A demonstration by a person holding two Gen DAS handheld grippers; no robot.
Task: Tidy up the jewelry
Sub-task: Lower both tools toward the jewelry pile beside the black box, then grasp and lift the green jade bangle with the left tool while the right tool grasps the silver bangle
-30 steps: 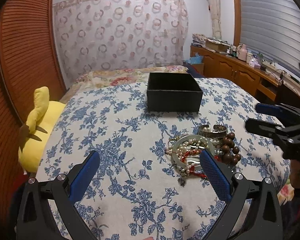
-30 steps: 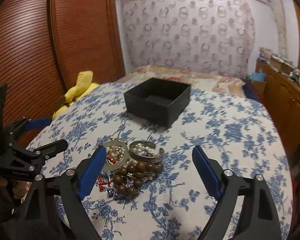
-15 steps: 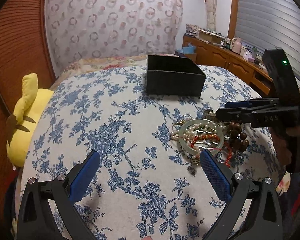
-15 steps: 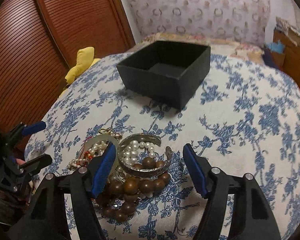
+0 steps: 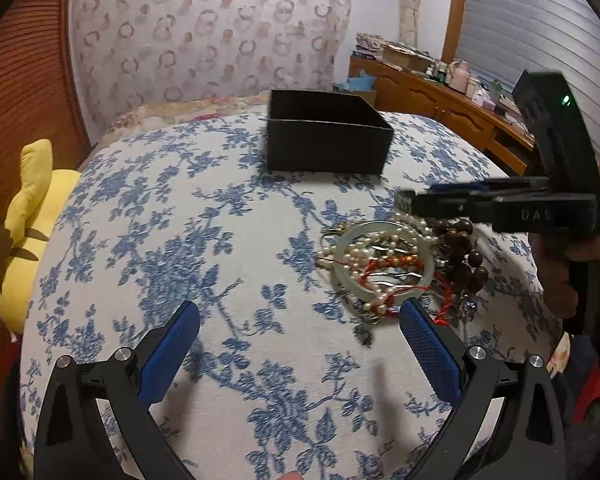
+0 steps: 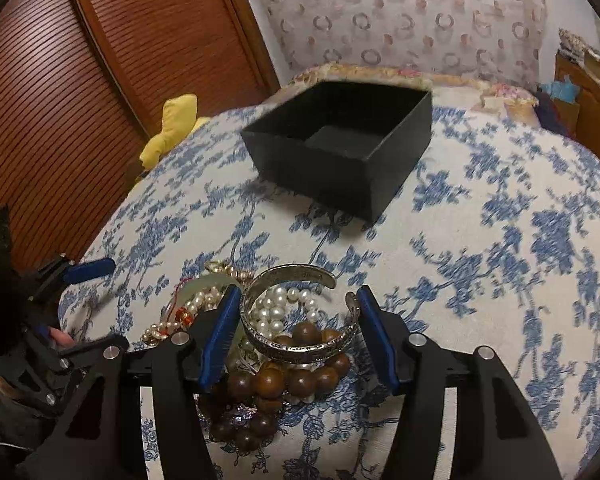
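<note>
A pile of jewelry lies on the blue-flowered cloth (image 5: pixel 204 240): a pale jade bangle (image 5: pixel 380 225), pearl strands (image 6: pixel 276 314), brown wooden beads (image 6: pixel 268 380) and a silver cuff bracelet (image 6: pixel 300 350). Behind the pile stands an open black box (image 6: pixel 320 168), also seen in the left wrist view (image 5: pixel 328 148). My right gripper (image 6: pixel 298 296) straddles the cuff and its jaws are closing, the blue pads right beside the cuff's two sides. My left gripper (image 5: pixel 300 308) stands wide open over bare cloth, just in front of the pile and to its left, with nothing between its fingers.
A yellow plush toy (image 5: pixel 28 220) lies at the left edge of the cloth, against a brown slatted door (image 6: pixel 80 80). A wooden dresser (image 5: pixel 440 100) loaded with small items runs along the right. A patterned curtain hangs behind the box.
My right gripper moved in over the pile, tilted down and narrowed around the silver cuff. My left gripper sank and tilted down a little, staying wide open.
</note>
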